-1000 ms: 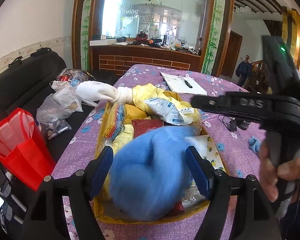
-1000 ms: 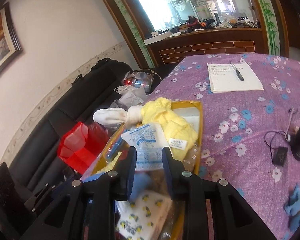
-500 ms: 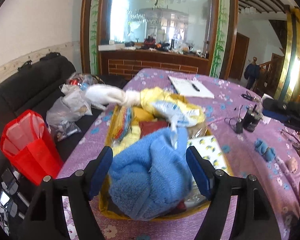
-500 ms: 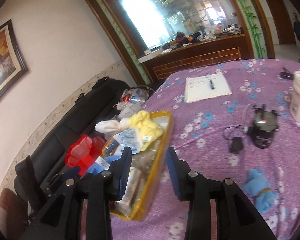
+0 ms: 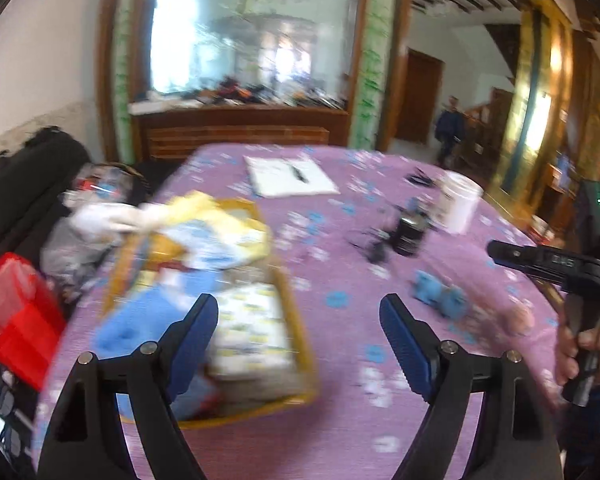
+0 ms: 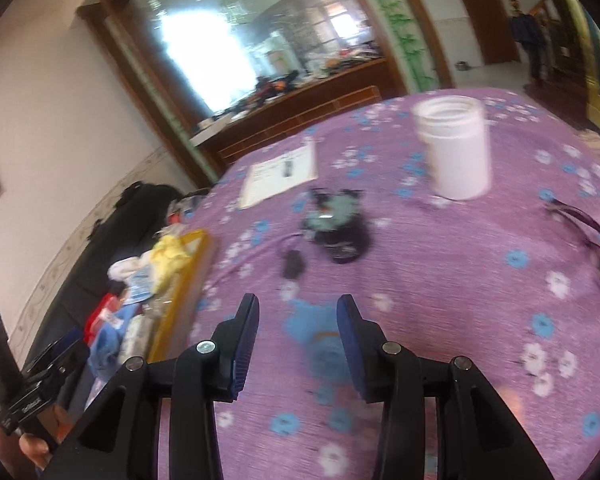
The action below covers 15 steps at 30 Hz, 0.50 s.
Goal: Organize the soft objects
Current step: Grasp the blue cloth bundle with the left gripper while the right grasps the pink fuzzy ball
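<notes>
A yellow tray (image 5: 304, 344) full of soft things sits at the table's left edge; a blue towel (image 5: 140, 320) lies in its near end, beside a patterned cloth (image 5: 248, 332) and a yellow cloth (image 5: 204, 208). My left gripper (image 5: 298, 320) is open and empty, over the tray's right rim. A small blue cloth bundle (image 5: 438, 294) lies on the purple tablecloth to the right. In the right wrist view this bundle (image 6: 320, 332) lies between the fingers of my open right gripper (image 6: 298, 334), just ahead. The tray (image 6: 188, 280) shows at left.
A white jar (image 6: 454, 148), a black device with cable (image 6: 340, 232) and a notepad with pen (image 5: 290, 176) lie on the table. A red bag (image 5: 12, 312) and plastic bags (image 5: 80, 240) sit on the dark sofa at left. The view is blurred by motion.
The blue towel has left my left gripper and lies in the tray. The left gripper has swung right. The right gripper has moved right, away from the tray, to the small blue bundle.
</notes>
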Tool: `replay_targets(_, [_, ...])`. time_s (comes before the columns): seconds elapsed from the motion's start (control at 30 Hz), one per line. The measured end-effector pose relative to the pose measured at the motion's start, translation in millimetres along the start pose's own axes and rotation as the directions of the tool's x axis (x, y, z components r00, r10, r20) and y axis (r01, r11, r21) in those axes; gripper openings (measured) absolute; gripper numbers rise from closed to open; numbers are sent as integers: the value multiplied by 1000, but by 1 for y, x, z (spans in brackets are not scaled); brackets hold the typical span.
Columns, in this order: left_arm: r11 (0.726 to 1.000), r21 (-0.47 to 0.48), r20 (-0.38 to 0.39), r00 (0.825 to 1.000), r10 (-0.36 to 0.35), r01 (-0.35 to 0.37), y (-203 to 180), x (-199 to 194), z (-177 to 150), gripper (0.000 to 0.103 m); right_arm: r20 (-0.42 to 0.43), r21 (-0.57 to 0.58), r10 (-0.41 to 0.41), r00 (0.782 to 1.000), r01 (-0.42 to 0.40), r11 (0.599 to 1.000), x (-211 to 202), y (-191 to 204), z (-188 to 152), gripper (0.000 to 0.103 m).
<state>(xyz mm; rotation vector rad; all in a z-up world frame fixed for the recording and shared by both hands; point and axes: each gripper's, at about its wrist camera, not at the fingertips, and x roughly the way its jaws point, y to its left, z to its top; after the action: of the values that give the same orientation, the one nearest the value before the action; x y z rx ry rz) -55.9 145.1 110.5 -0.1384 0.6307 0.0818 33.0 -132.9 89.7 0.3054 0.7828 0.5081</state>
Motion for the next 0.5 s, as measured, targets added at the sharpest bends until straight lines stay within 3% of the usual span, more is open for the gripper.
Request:
replay_targets(0.13, [991, -27, -122, 984, -133, 130, -37, 35, 2, 84, 3, 69, -55, 998, 55, 996, -19, -33, -9, 51])
replay_targets(0.27, [967, -106, -259, 933, -251, 231, -74, 78, 3, 84, 25, 126, -68, 997, 64, 990, -36, -55, -16, 56])
replay_targets(0.37, [959, -150, -316, 907, -278, 242, -95, 104, 3, 84, 36, 141, -89, 995, 83, 987, -47, -65, -21, 58])
replay_targets(0.5, [965, -162, -345, 904, -252, 207, -115, 129, 6, 84, 44, 171, -83, 996, 75, 982, -53, -78, -28, 61])
